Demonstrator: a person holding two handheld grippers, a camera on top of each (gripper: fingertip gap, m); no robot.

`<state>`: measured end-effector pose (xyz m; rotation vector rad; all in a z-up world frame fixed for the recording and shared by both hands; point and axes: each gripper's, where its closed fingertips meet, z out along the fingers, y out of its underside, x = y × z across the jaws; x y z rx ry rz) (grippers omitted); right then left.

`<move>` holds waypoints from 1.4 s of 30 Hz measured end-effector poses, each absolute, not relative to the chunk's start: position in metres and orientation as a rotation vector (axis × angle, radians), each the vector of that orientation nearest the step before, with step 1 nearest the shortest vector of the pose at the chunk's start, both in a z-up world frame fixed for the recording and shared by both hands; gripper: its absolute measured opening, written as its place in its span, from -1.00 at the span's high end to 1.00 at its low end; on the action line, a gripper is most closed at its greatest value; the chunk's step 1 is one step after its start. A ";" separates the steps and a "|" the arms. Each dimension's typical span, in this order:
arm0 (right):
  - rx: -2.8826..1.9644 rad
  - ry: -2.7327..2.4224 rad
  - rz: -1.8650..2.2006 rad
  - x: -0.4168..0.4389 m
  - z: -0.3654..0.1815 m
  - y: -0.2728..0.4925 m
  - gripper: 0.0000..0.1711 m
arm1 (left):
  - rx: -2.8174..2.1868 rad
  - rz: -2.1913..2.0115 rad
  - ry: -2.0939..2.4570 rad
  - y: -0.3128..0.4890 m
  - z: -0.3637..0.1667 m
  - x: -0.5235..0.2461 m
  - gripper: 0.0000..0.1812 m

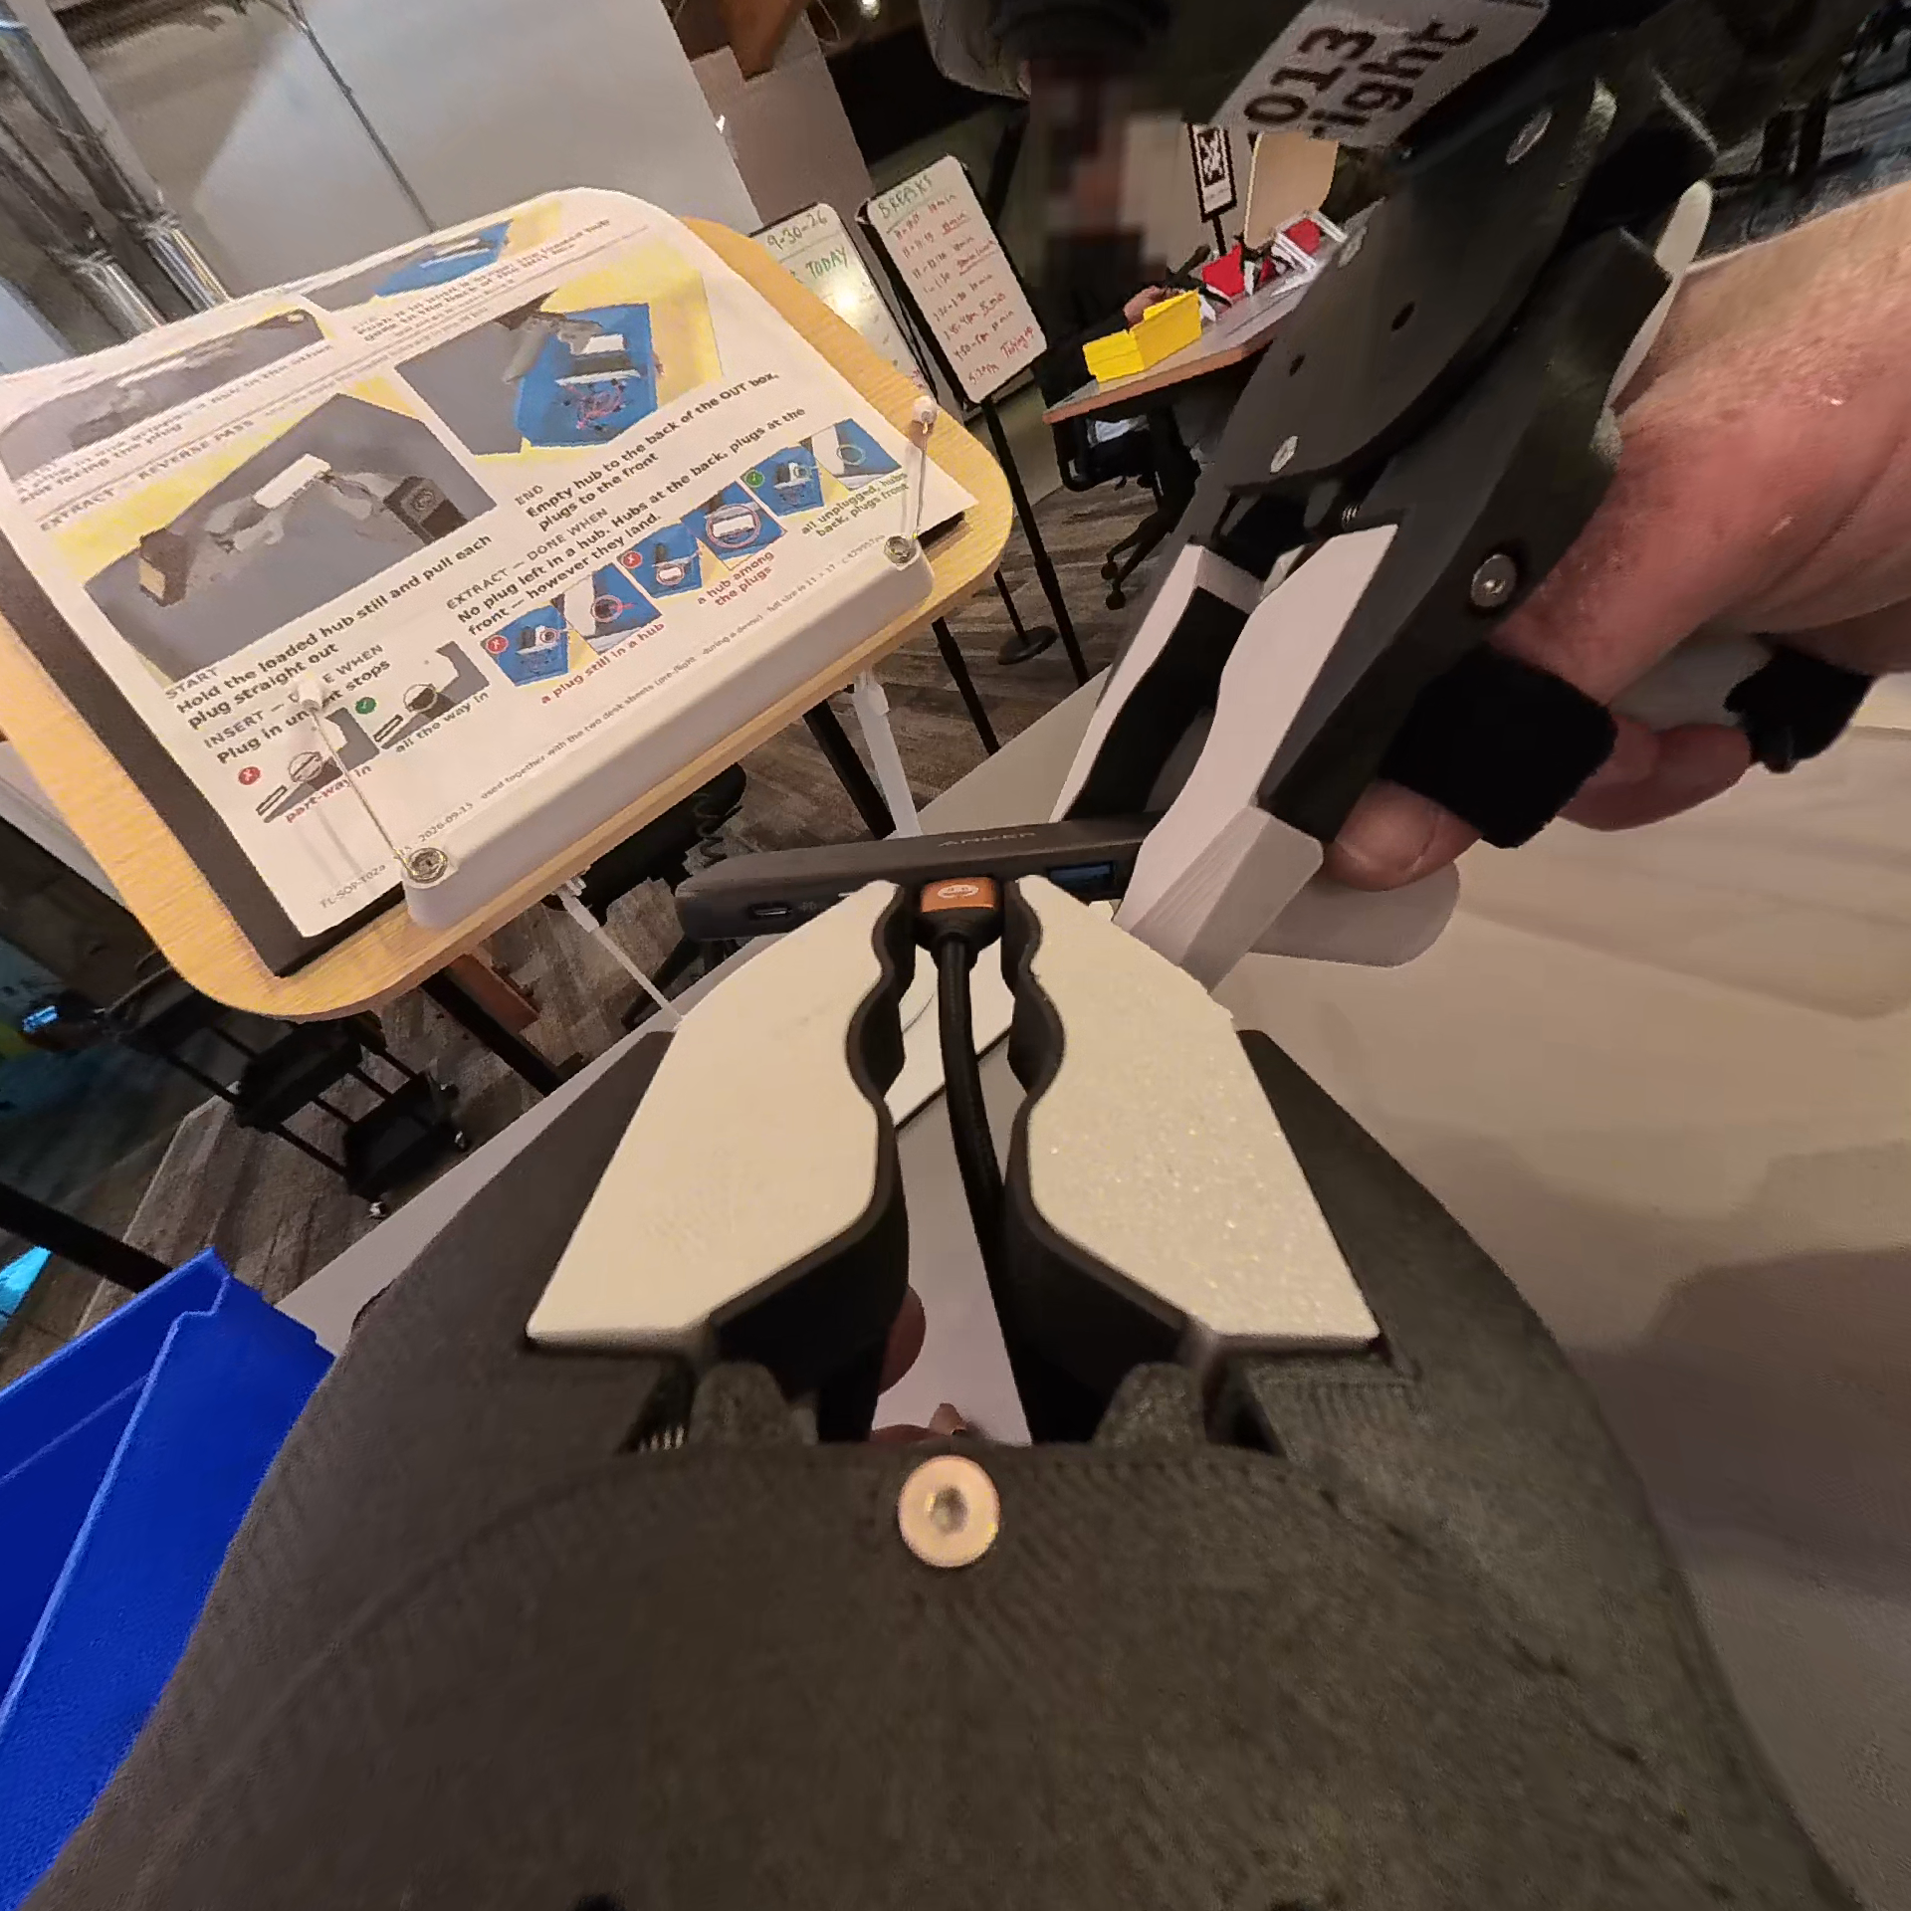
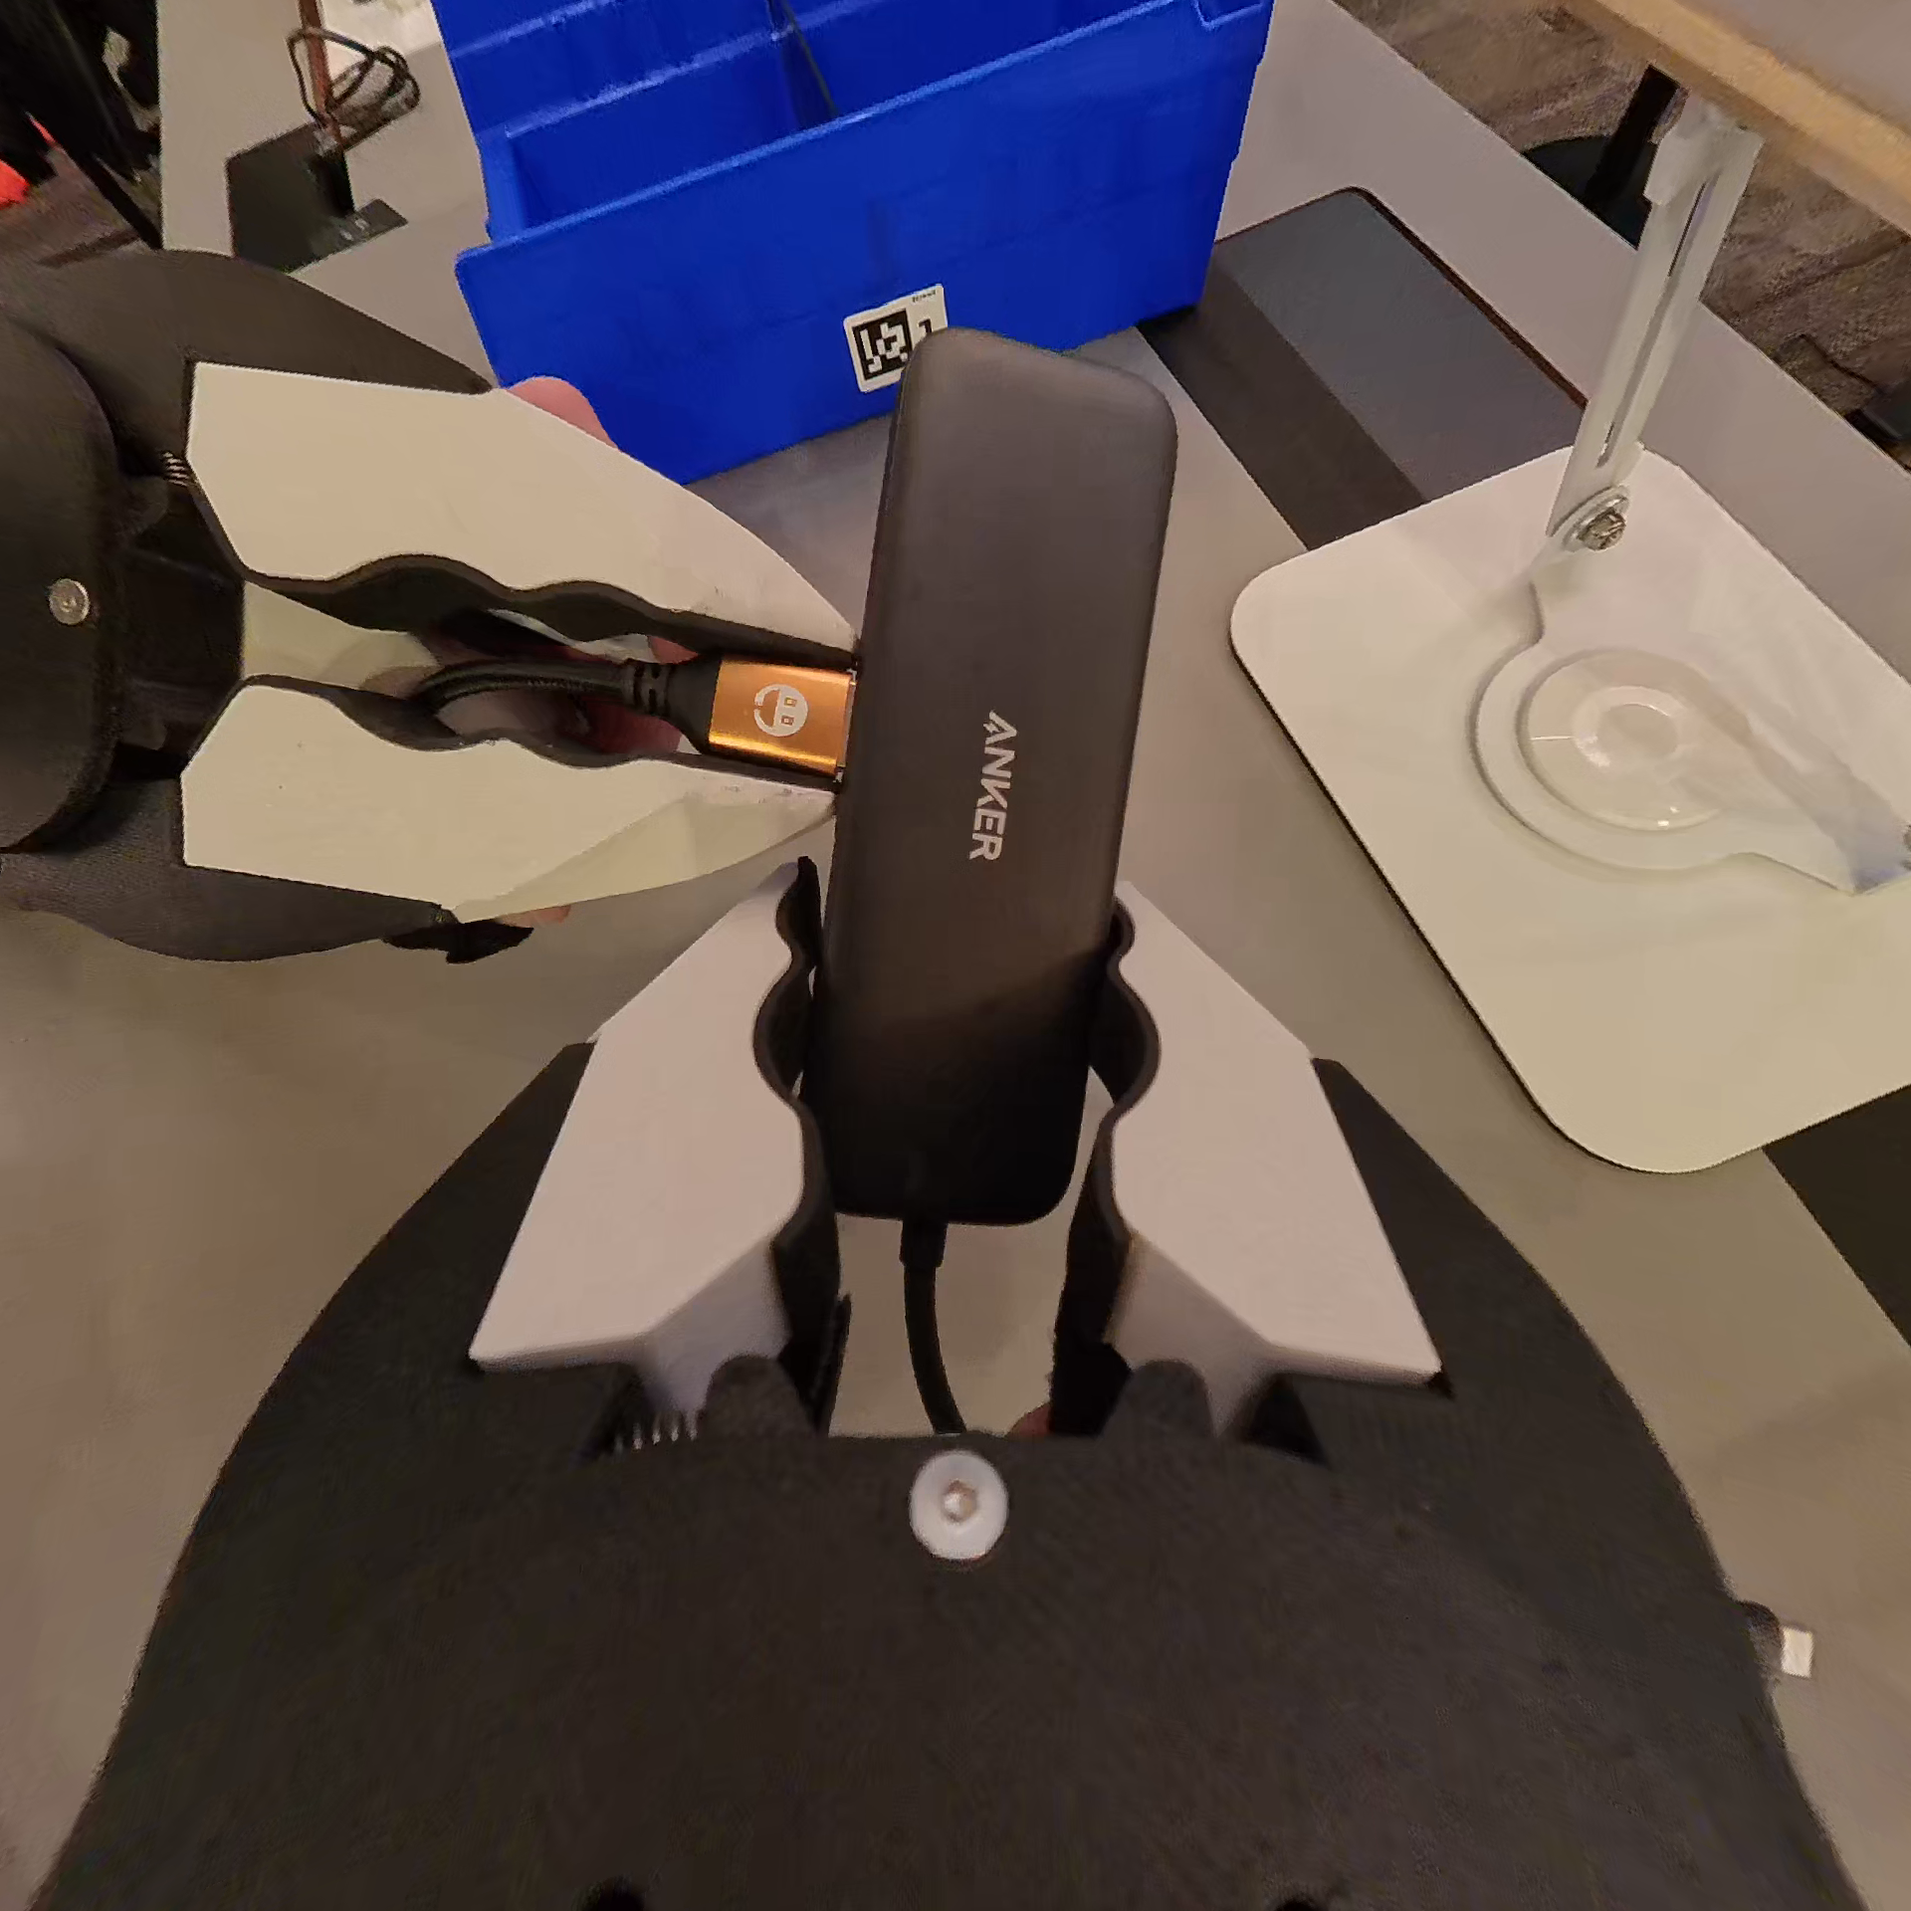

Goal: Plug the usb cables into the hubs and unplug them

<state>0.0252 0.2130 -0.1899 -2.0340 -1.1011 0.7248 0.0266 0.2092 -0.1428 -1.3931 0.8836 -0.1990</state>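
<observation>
The left gripper has its two white fingers squeezed in close on the orange plug of a black cable. In the right wrist view it comes in from 9 o'clock, and the plug's long side runs flat from 9 o'clock to 3 o'clock. The plug's tip touches the side of the dark hub. It looks pushed in, but how deep it sits cannot be told.

The right gripper is closed part way on the hub, with one white finger on each long side. The hub is long and thin. In this view it points from 6 o'clock up to 12 o'clock, away from the camera. A short black lead hangs from its near end, down between the fingers.

In the left wrist view the hub lies sideways, from 9 o'clock to 3 o'clock, held above the grey table. The orange plug meets its near edge in the middle, and a blue port shows beside it. The right gripper reaches down from 1 o'clock, with a hand around it.

A blue bin stands on the table at 12 o'clock, behind the hub. A white stand base sits at 3 o'clock. A board with a picture sheet stands at 10 o'clock in the left wrist view.
</observation>
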 end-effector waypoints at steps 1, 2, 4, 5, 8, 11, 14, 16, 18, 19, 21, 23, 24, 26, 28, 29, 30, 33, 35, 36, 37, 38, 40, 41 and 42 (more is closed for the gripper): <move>-2.032 -1.094 0.736 0.024 -0.190 0.213 0.42 | -1.392 -0.203 0.876 0.209 -0.142 0.026 0.82; -2.031 -1.089 0.744 0.023 -0.190 0.214 0.42 | -1.392 -0.205 0.872 0.210 -0.143 0.026 0.83; -2.031 -1.084 0.747 0.023 -0.191 0.214 0.42 | -1.388 -0.207 0.873 0.210 -0.143 0.025 0.82; -2.031 -1.081 0.750 0.022 -0.191 0.215 0.42 | -1.380 -0.207 0.872 0.211 -0.143 0.025 0.83; -2.023 -1.081 0.747 0.022 -0.190 0.215 0.42 | -1.361 -0.196 0.874 0.211 -0.141 0.025 0.82; -2.016 -1.082 0.746 0.021 -0.190 0.215 0.42 | -1.372 -0.214 0.872 0.211 -0.141 0.024 0.82; -2.016 -1.077 0.729 0.020 -0.190 0.216 0.42 | -1.375 -0.202 0.871 0.211 -0.141 0.023 0.82; -2.017 -1.076 0.706 0.021 -0.190 0.217 0.42 | -1.368 -0.185 0.861 0.211 -0.140 0.023 0.82; -2.017 -1.066 0.685 0.021 -0.189 0.219 0.42 | -1.362 -0.152 0.857 0.212 -0.140 0.022 0.82; -2.015 -1.061 0.681 0.020 -0.188 0.219 0.42 | -1.362 -0.142 0.845 0.212 -0.139 0.021 0.82; -2.012 -1.051 0.673 0.020 -0.187 0.220 0.42 | -1.362 -0.128 0.831 0.212 -0.138 0.021 0.82; -2.004 -1.050 0.678 0.020 -0.185 0.220 0.42 | -1.361 -0.140 0.823 0.211 -0.137 0.020 0.82; -1.999 -1.054 0.689 0.019 -0.184 0.219 0.42 | -1.353 -0.144 0.833 0.211 -0.136 0.021 0.82; -1.984 -1.069 0.711 0.020 -0.182 0.217 0.43 | -1.325 -0.153 0.861 0.209 -0.134 0.022 0.82; -1.966 -1.097 0.714 0.022 -0.180 0.215 0.42 | -1.299 -0.201 0.902 0.206 -0.131 0.024 0.82; -1.957 -1.101 0.721 0.022 -0.177 0.214 0.43 | -1.295 -0.216 0.914 0.206 -0.130 0.024 0.82; -1.947 -1.119 0.715 0.022 -0.176 0.213 0.43 | -1.278 -0.229 0.926 0.205 -0.128 0.025 0.82; -1.923 -1.152 0.714 0.024 -0.173 0.210 0.43 | -1.235 -0.245 0.972 0.201 -0.125 0.027 0.82; -1.915 -1.147 0.705 0.024 -0.172 0.211 0.42 | -1.231 -0.260 0.982 0.201 -0.125 0.027 0.82; -1.918 -1.133 0.699 0.024 -0.171 0.213 0.42 | -1.239 -0.250 0.964 0.202 -0.125 0.026 0.82; -1.923 -1.120 0.689 0.023 -0.172 0.214 0.42 | -1.254 -0.230 0.942 0.204 -0.125 0.025 0.82; -1.927 -1.103 0.679 0.023 -0.172 0.216 0.42 | -1.263 -0.197 0.923 0.205 -0.126 0.024 0.82; -1.934 -1.066 0.662 0.021 -0.173 0.220 0.42 | -1.261 -0.102 0.887 0.208 -0.126 0.022 0.82; -1.935 -1.049 0.648 0.020 -0.172 0.222 0.43 | -1.267 -0.079 0.872 0.209 -0.126 0.021 0.82; -1.935 -1.029 0.647 0.020 -0.172 0.223 0.43 | -1.280 -0.083 0.853 0.210 -0.126 0.020 0.82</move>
